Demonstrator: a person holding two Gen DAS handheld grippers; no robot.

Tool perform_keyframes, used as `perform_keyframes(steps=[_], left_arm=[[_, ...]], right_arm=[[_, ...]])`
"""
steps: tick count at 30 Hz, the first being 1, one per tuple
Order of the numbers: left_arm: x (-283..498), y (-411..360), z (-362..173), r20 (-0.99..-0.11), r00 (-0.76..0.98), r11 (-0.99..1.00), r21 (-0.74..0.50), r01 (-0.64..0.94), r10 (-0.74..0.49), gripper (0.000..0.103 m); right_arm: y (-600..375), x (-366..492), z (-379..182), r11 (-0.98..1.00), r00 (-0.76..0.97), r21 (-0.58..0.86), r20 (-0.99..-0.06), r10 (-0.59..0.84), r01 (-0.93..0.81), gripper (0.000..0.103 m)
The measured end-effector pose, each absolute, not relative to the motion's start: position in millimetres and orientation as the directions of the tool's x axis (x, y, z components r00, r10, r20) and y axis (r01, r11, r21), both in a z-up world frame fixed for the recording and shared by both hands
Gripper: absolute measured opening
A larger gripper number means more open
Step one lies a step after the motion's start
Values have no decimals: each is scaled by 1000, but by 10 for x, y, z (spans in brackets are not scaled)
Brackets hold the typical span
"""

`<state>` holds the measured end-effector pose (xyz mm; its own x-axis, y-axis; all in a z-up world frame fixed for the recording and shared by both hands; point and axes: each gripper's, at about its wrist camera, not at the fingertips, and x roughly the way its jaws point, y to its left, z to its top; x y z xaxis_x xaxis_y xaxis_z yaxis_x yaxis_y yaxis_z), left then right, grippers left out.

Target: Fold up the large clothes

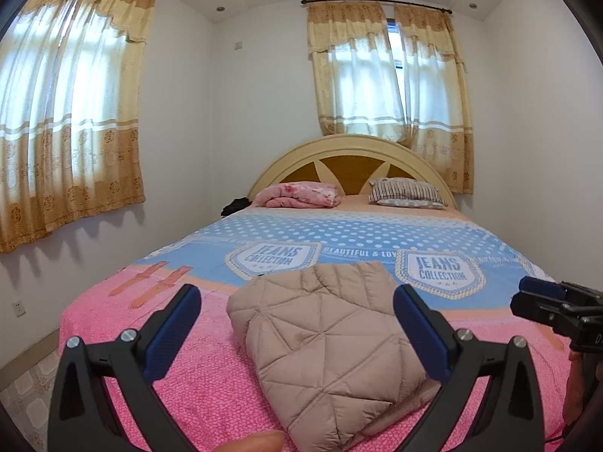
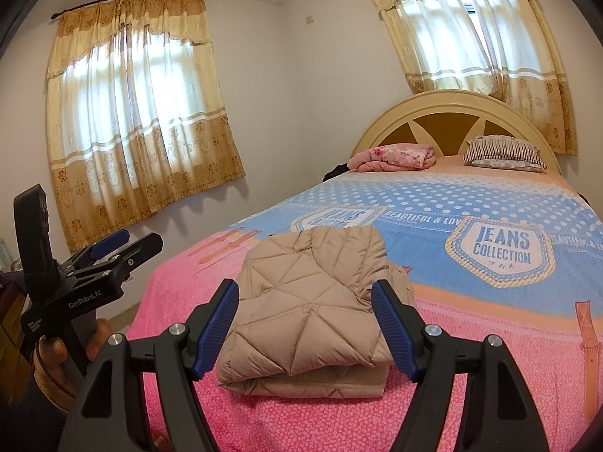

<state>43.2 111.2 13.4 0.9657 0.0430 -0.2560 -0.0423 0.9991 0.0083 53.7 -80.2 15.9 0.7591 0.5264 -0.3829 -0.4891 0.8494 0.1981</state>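
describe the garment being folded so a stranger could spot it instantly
Start at the bed with its pink-and-blue cover. On the pink end nearest the cameras lies a folded beige quilted jacket. It is the only puffy, diamond-stitched bundle; the pink folded blanket sits far off by the headboard.

Premises are presenting as a home bedroom: a bed (image 1: 377,233) with arched headboard (image 1: 350,158) is occupying the room, pillow (image 1: 407,192) lying at its head edge, curtains (image 1: 68,113) hanging over windows.

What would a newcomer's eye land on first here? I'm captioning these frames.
First, the folded beige quilted jacket lying on the pink near end of the bedspread. Next, the open left hand-held gripper and right hand-held gripper framing it, touching nothing.
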Motion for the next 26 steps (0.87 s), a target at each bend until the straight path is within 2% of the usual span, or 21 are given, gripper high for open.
perform_keyframes(steps=[20,26], left_arm=[[465,1081,65,-274,958,997,5,-81,79,103],[393,1074,71,-240,967,997,14,-81,82,103]], right_arm=[[-855,548,93,854,755,210,-400,520,-477,73],[-851,536,97,853,756,203,-398,520,-480,73]])
